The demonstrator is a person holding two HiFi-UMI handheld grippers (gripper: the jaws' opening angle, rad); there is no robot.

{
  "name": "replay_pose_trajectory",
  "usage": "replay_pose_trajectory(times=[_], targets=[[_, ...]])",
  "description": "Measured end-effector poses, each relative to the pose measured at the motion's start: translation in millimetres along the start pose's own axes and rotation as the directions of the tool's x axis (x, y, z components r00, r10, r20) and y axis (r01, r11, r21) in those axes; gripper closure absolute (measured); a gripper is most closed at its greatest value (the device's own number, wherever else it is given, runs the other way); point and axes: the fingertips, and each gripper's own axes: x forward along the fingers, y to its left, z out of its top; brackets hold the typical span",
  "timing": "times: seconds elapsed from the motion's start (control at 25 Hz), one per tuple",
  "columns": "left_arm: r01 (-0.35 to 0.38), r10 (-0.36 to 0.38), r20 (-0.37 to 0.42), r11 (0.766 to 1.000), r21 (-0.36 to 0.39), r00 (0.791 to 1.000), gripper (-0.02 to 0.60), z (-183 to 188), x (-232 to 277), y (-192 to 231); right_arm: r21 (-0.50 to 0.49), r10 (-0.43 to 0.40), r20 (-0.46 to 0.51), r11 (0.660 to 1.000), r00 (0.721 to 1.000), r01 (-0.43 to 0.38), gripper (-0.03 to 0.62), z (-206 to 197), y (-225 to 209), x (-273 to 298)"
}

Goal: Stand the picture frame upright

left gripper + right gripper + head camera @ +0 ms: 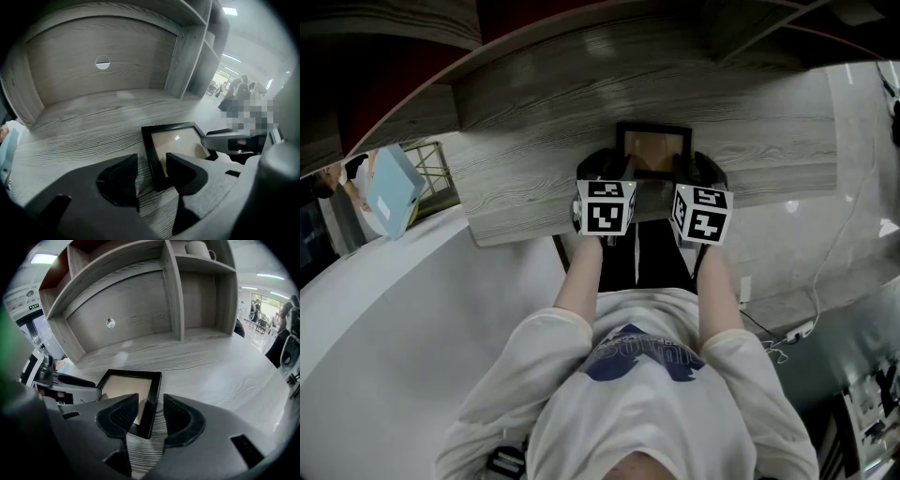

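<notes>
Head view first: broad grey wood-grain surface [534, 187] beneath a shelf unit [168, 296]. Flat on it, face up, close to the front edge: black picture frame [653, 150], not yet stood up. Flanked by left gripper [151, 165] and right gripper [150, 402], one per side rail, likely for an even two-sided lift. Both set astride a rail with jaws apart, pads not visibly pressing, so nothing gripped yet.
</notes>
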Motion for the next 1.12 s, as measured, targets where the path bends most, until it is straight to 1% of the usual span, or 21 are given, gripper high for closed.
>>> replay_pose_trajectory(times=[0.2, 0.36, 0.56, 0.68, 0.76, 0.88, 1.12], targets=[[0.018, -0.018, -0.008, 1.000, -0.015, 1.000, 0.405, 0.3, 1.7, -3.1, 0.008, -0.003, -0.009, 1.000, 1.000, 0.003, 0.448, -2.0, 0.4, 1.9], [0.042, -0.043, -0.004, 0.998, -0.041, 0.999, 0.451, 0.3, 1.7, -7.3, 0.011, -0.001, -0.014, 1.000, 1.000, 0.001, 0.471, -2.0, 3.2, 2.6], [0.050, -0.050, 0.004, 0.996, -0.074, 0.999, 0.465, 0.5, 2.0, -6.2, 0.029, 0.001, -0.010, 1.000, 1.000, 0.000, 0.481, -1.9, 3.4, 2.5], [0.048, -0.047, 0.007, 0.994, -0.103, 0.999, 0.499, -0.1, 1.8, -2.6, 0.037, 0.007, -0.010, 0.999, 1.000, -0.007, 0.487, -2.7, 2.9, 2.4], [0.050, -0.049, 0.006, 0.992, -0.112, 0.999, 0.503, -0.4, 1.5, -1.8, 0.043, 0.004, -0.009, 0.999, 1.000, -0.003, 0.497, -2.9, 1.6, 2.1], [0.056, -0.054, 0.014, 0.992, -0.117, 0.998, 0.505, -0.1, 0.6, -1.6, 0.058, -0.001, -0.008, 0.998, 1.000, 0.001, 0.525, -3.7, -0.9, 1.2], [0.072, -0.068, 0.046, 0.993, -0.093, 0.997, 0.506, 8.1, -5.8, -3.0, 0.099, 0.007, 0.012, 0.995, 1.000, -0.008, 0.528, -2.0, -1.5, -4.4]])
